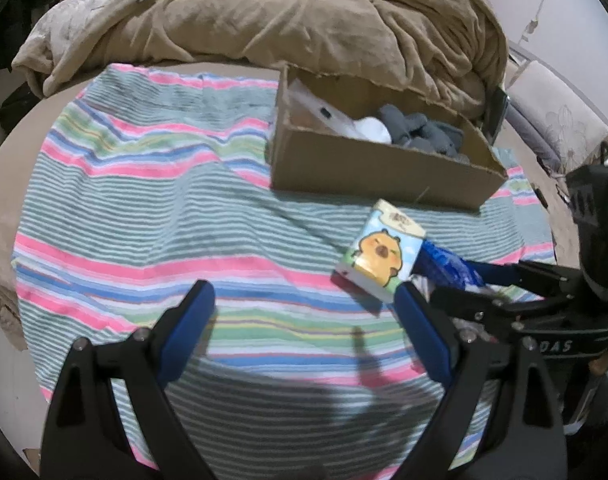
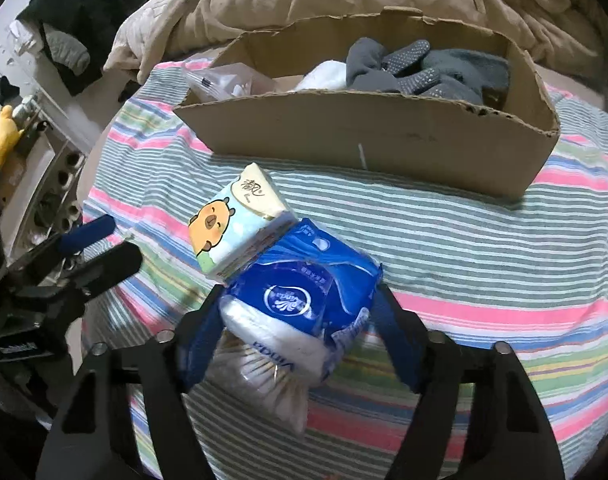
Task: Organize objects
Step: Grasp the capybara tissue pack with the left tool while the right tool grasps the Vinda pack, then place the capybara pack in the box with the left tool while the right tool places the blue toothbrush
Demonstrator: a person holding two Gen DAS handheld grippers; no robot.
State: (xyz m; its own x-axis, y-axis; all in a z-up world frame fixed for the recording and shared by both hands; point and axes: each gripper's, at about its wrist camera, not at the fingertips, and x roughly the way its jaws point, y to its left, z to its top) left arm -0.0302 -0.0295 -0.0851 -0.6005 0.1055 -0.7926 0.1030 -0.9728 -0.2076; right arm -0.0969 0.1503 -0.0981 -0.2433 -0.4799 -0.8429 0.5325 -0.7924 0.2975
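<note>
While the right tongs (image 2: pixel 300 320) straddle the blue tissue pack (image 2: pixel 304 292) mid-bed without clearly pinching, left tongs (image 1: pixel 304 312) gape empty; next, squeeze, lift, carry to the cardboard box (image 2: pixel 384 140).

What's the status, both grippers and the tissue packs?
Left gripper open, empty. Right gripper astride blue tissue pack, grip unclear. Capybara tissue pack leaning against it. Box ahead, path clear.

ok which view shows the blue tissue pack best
The right wrist view: the blue tissue pack fills the centre between the right gripper fingers, its logo readable. The left wrist view shows only a blue sliver behind the capybara pack.
</note>
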